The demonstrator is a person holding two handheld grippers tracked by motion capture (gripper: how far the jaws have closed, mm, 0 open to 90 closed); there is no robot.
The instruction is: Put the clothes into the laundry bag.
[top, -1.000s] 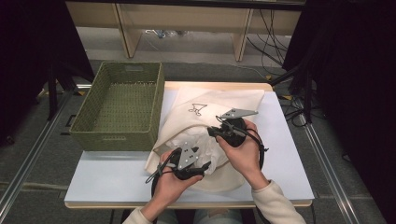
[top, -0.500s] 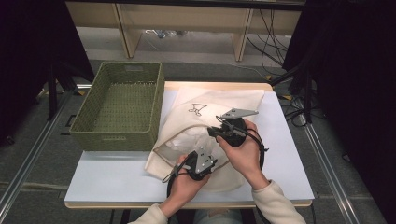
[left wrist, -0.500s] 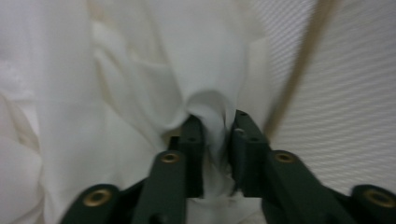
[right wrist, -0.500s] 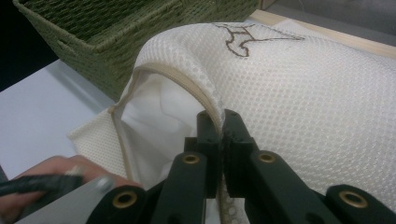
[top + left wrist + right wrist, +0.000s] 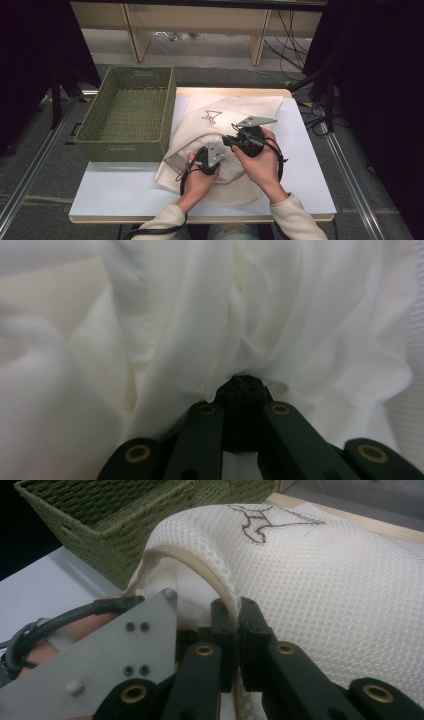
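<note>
A white mesh laundry bag [image 5: 240, 107] with a brown hanger logo lies on the white table [image 5: 125, 192]. My right gripper [image 5: 228, 140] is shut on the bag's beige zip rim [image 5: 200, 570] and holds the mouth lifted; in the right gripper view the rim runs between its jaws [image 5: 235, 611]. My left gripper [image 5: 218, 149] reaches into the bag's mouth. Its jaws [image 5: 245, 390] have just been closing and now pinch a fold of the white cloth [image 5: 200, 315] inside the bag. The left gripper's grey plate [image 5: 115, 650] sits beside the right jaws.
A green woven basket [image 5: 125, 146] stands empty on the table's left, close to the bag; its wall [image 5: 125, 527] rises just behind the bag's mouth. Bare table lies in front left and along the right edge [image 5: 312, 165].
The left hand has moved right and slightly down, from the bag's left edge into its mouth, and its jaws have closed on the white cloth. The right hand has held still.
</note>
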